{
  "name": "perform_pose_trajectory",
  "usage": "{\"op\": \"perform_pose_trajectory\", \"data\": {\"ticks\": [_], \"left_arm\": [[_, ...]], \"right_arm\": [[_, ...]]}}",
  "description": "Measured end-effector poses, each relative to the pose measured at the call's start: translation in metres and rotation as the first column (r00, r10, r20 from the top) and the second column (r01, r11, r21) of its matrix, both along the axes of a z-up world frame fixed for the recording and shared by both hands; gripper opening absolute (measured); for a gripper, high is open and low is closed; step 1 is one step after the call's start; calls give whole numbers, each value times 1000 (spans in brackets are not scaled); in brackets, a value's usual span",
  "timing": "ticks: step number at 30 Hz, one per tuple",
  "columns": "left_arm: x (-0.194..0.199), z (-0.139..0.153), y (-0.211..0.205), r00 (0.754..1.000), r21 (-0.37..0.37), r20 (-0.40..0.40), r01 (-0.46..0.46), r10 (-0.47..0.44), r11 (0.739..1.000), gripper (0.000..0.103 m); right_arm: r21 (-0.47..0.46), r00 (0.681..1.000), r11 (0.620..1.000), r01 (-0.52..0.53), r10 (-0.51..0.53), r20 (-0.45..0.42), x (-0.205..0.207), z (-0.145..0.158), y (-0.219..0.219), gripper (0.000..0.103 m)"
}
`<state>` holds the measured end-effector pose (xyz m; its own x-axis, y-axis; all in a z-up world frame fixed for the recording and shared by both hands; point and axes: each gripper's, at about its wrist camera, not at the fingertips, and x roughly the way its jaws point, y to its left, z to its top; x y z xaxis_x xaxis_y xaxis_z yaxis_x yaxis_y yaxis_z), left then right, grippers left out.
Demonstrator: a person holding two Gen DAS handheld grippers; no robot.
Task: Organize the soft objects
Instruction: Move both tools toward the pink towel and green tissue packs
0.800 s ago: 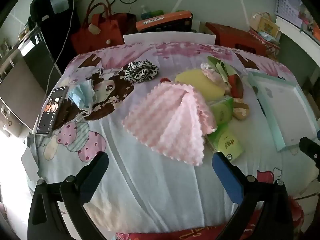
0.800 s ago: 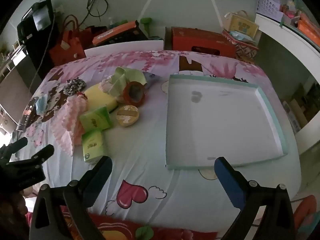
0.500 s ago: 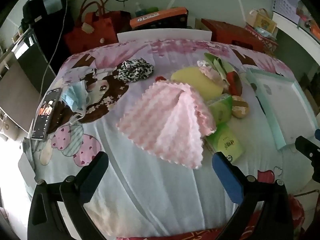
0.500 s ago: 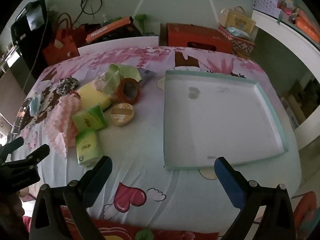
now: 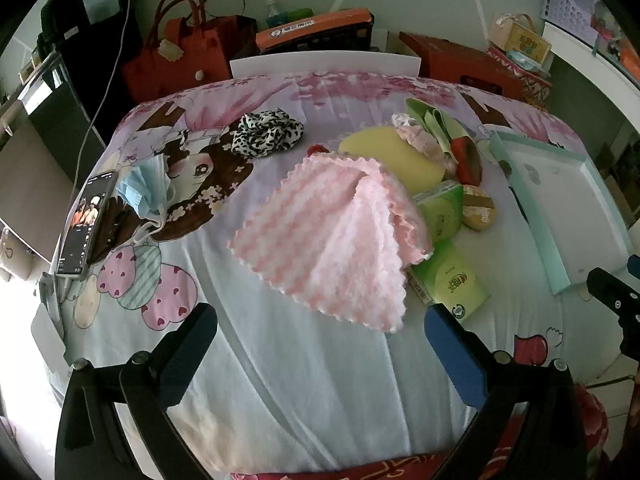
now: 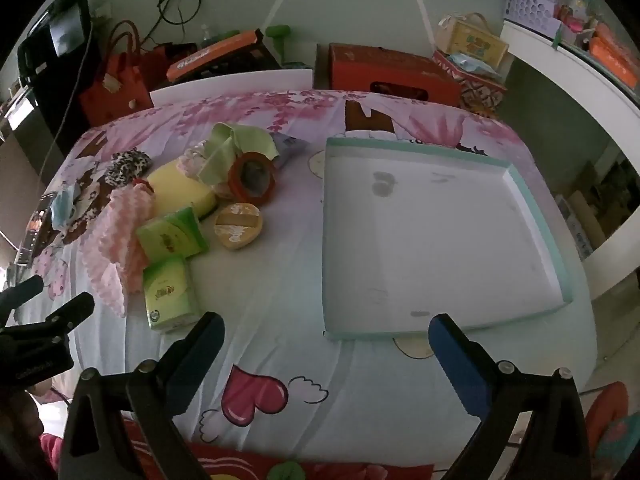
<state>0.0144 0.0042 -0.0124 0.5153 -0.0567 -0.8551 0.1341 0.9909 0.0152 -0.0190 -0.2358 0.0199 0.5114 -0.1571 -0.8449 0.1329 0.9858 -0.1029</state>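
Cloth [image 5: 336, 240], pink, lies crumpled mid-bed, its right edge draped over two green tissue packs [image 5: 448, 280]. Sponge [image 5: 390, 156] sits just behind it. Tray [image 6: 536, 232] is to the right, well apart from the pile. Left gripper [image 5: 320, 332] is spread wide, holding nothing, near the cloth's front edge. Right gripper [image 6: 326, 340] is spread too, holding nothing, in front of the tray's near-left corner.

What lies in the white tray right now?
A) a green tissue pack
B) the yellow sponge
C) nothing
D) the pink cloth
C: the tray shows only its bare white floor, while the pink cloth, sponge and tissue packs all lie on the bedsheet to its left.
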Motion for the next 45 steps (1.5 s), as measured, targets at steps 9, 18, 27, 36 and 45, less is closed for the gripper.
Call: {"op": "perform_pose_trajectory", "data": {"ticks": [9,18,27,36,45], "left_arm": [[1,0,2,1000,-10,0,8,-8,1000,103],[4,-2,3,1000,-11,-3,12,-12,1000,103],[7,-7,4,1000,-33,-4,23,-23,999,103],[9,-11,5,999,-58,-5,34,-34,998,103],[11,-15,3,999,-69,-15,46,-47,997,103]], "right_arm": [[-6,1000,1000,7,-7,-13,2,-2,-1,103],[-9,999,1000,15,-16,-32,5,-10,-2,103],[-26,998,999,34,-35,-57,11,-20,-4,103],[-45,996,998,36,-40,-76,16,-29,-4,103],[-44,994,998,33,-37,-100,19,-38,-2,103]]}}
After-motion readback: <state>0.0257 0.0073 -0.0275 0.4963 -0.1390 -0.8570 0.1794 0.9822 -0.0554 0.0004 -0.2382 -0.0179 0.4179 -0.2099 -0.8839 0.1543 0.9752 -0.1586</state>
